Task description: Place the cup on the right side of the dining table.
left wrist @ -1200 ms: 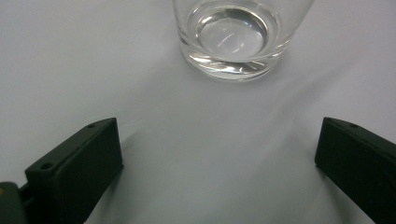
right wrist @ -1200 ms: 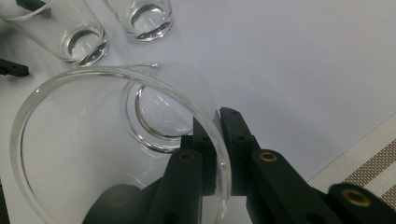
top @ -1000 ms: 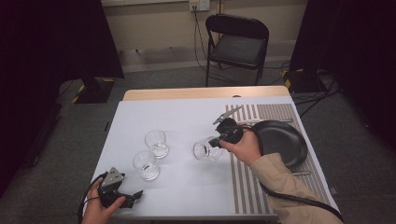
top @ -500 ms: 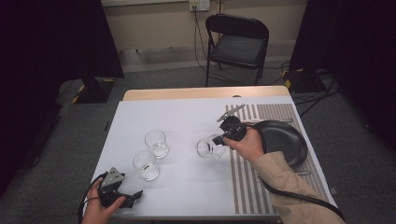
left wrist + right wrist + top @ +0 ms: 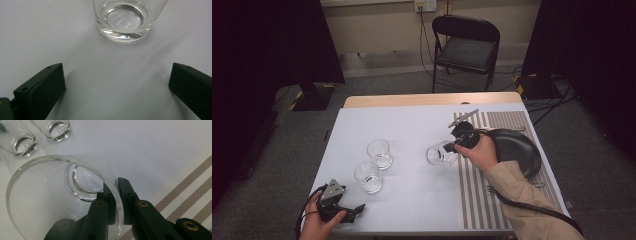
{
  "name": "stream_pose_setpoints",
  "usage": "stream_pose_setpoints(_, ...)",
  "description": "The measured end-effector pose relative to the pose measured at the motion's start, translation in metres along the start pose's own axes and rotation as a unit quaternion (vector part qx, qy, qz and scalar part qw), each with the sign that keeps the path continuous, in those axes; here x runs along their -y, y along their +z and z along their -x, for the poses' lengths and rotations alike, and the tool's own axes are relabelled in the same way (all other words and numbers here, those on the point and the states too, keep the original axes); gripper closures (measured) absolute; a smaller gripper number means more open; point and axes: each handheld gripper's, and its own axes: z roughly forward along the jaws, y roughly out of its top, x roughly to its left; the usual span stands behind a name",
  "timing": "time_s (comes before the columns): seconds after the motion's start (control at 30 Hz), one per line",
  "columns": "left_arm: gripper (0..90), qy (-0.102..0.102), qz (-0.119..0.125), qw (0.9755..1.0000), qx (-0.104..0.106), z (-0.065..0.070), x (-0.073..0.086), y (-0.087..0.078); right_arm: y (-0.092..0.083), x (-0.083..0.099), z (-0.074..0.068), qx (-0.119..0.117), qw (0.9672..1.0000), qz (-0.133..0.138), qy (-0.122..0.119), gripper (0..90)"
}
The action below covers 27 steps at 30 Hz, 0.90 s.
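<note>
A clear drinking glass (image 5: 441, 155) is held by the right gripper (image 5: 453, 146) just above the white surface (image 5: 412, 125), near the edge of the striped placemat (image 5: 492, 200). In the right gripper view the jaws are seen clamped on the rim wall of the glass (image 5: 62, 195), one jaw inside and one outside, with the thin wall pinched between them. The glass is tipped well over, so that its long axis lies nearly level and its open mouth faces the gripper, while its thick base points away toward the person's left, where two more glasses stand upright. The nearer of these, the front glass (image 5: 368, 176), and the back glass (image 5: 379, 153) are set just beside each other, well apart from the held one. The coming move is judged to turn on that tilt: the glass would have to be swung upright about the pinched rim before it can be stood down, and the right hand is by far the nearer to it. The left gripper (image 5: 343, 212) rests at the near edge of the surface with its jaws wide apart and nothing between them; in the left gripper view the front glass (image 5: 127, 20) is seen straight ahead of those jaws. All three glasses are smooth, transparent and round, with heavy bases; a glossy black plate (image 5: 517, 150) lies on the woven placemat behind the right hand.
</note>
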Motion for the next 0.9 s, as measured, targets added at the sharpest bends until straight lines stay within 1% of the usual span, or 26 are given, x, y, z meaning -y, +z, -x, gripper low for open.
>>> stream_pose_setpoints(0.1, 0.0, 0.000, 0.000, 1.0000, 0.000, 0.000, 0.000, 0.000, 0.000, 0.002, 0.004, 0.002, 1.0000, 0.000, 0.009, 85.9)
stream_pose_setpoints(0.47, 0.0, 0.000, 0.000, 1.0000, 0.000, 0.000, 0.000, 0.000, -0.003, 0.004, 0.013, 0.012, 0.9997, 0.002, 0.022, 85.8)
stream_pose_setpoints(0.6, 0.0, 0.000, 0.000, 1.0000, 0.000, 0.000, 0.000, 0.000, -0.005, 0.004, 0.016, 0.015, 0.9995, 0.006, 0.026, 85.8)
stream_pose_setpoints(0.63, 0.0, 0.000, 0.000, 1.0000, 0.000, 0.000, 0.000, 0.000, -0.005, 0.004, 0.017, 0.014, 0.9994, 0.005, 0.031, 85.8)
stream_pose_setpoints(0.83, 0.0, 0.001, 0.000, 1.0000, 0.000, 0.000, 0.000, 0.000, -0.005, 0.005, 0.022, 0.021, 0.9993, 0.003, 0.032, 85.8)
stream_pose_setpoints(0.9, 0.0, 0.000, 0.000, 1.0000, 0.000, 0.000, 0.000, 0.000, -0.005, 0.005, 0.024, 0.021, 0.9989, 0.006, 0.042, 85.8)
